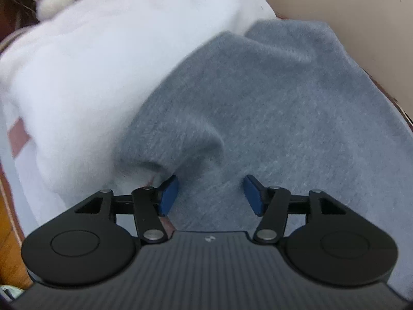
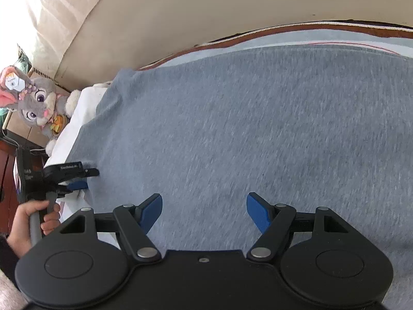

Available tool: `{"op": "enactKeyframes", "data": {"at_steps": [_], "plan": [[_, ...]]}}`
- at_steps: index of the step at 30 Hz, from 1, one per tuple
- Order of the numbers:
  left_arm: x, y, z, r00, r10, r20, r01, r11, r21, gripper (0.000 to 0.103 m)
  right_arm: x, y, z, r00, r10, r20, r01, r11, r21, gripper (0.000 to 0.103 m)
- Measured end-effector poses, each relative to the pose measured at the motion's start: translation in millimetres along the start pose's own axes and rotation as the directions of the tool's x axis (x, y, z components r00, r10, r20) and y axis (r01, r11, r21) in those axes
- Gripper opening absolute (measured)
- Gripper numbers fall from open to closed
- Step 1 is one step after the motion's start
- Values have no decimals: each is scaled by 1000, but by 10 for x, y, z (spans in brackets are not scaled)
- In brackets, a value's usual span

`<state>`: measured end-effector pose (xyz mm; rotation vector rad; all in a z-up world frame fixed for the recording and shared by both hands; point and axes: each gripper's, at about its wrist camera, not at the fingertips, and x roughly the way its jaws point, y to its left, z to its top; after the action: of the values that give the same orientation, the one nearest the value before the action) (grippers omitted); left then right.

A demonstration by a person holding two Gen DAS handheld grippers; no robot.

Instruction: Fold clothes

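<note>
A grey knit garment (image 1: pixel 258 108) lies spread on a bed and overlaps a white garment (image 1: pixel 90 72) at its left side. My left gripper (image 1: pixel 210 193) is open just above the grey cloth, near a raised fold (image 1: pixel 178 139) at the garment's left edge, and holds nothing. In the right wrist view the grey garment (image 2: pixel 245 129) fills the middle. My right gripper (image 2: pixel 204 211) hovers open over its near part, with nothing between the blue pads (image 2: pixel 258 213). The left gripper (image 2: pixel 77 178) shows at the garment's left edge, held by a hand (image 2: pixel 28 222).
A plush bunny toy (image 2: pixel 38 103) sits beyond the white garment at the far left. A beige wall (image 2: pixel 206 7) runs along the bed's far side above a brown bed edge (image 2: pixel 309 29). Wooden floor (image 1: pixel 10 253) shows at lower left.
</note>
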<state>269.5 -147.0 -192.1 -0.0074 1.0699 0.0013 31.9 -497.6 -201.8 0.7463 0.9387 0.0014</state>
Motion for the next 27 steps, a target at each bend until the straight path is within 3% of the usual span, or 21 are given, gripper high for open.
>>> {"op": "enactKeyframes", "data": {"at_steps": [3, 5, 6, 9, 11, 13, 14, 17, 19, 20, 21, 25, 26, 27], "plan": [[-127, -49, -76, 990, 122, 68, -126, 990, 59, 47, -13, -21, -1, 1000, -2, 3, 2, 1000, 12, 77], [-214, -86, -127, 972, 203, 118, -215, 972, 98, 49, -8, -23, -1, 1000, -1, -3, 1, 1000, 13, 77], [-227, -61, -144, 973, 202, 115, -213, 973, 86, 49, -5, -18, -5, 1000, 0, -6, 0, 1000, 11, 77], [-168, 72, -180, 997, 52, 64, -54, 998, 24, 56, -9, -3, -5, 1000, 3, -7, -3, 1000, 3, 77], [-94, 131, -197, 999, -38, 26, 38, 999, 0, 70, -8, 4, -6, 1000, 4, -7, -4, 1000, 2, 77], [46, 94, -198, 999, -54, -3, 54, 998, 11, 82, -3, 4, -7, 1000, 6, -10, -6, 1000, 4, 77], [116, 59, -190, 999, -53, -11, 53, 998, 24, 103, 0, 2, -6, 1000, 7, -12, -7, 1000, 5, 77], [18, -54, -174, 997, -18, 72, 13, 997, 77, 103, 8, 6, -1, 1000, 6, -14, -6, 1000, 6, 77], [-147, -124, -168, 988, 15, 154, -31, 994, 103, 73, 0, -1, 0, 1000, 4, -12, -4, 1000, 7, 77], [-230, -159, -166, 980, 30, 195, -53, 992, 115, 18, -5, -5, -4, 1000, 3, -11, -3, 1000, 7, 77], [-312, -194, -163, 971, 44, 236, -76, 989, 126, 7, -10, -11, -6, 1000, 1, -10, -1, 1000, 6, 77], [-642, -334, -151, 913, 95, 397, -171, 972, 160, 7, -34, -26, -12, 1000, -6, -6, 6, 1000, 3, 77], [-724, -369, -148, 894, 105, 436, -195, 967, 165, 11, -43, -24, -15, 1000, -8, -6, 8, 1000, 1, 77], [-807, -404, -145, 873, 115, 475, -219, 961, 170, 21, -52, -16, -17, 1000, -7, -4, 7, 1000, -3, 77]]}}
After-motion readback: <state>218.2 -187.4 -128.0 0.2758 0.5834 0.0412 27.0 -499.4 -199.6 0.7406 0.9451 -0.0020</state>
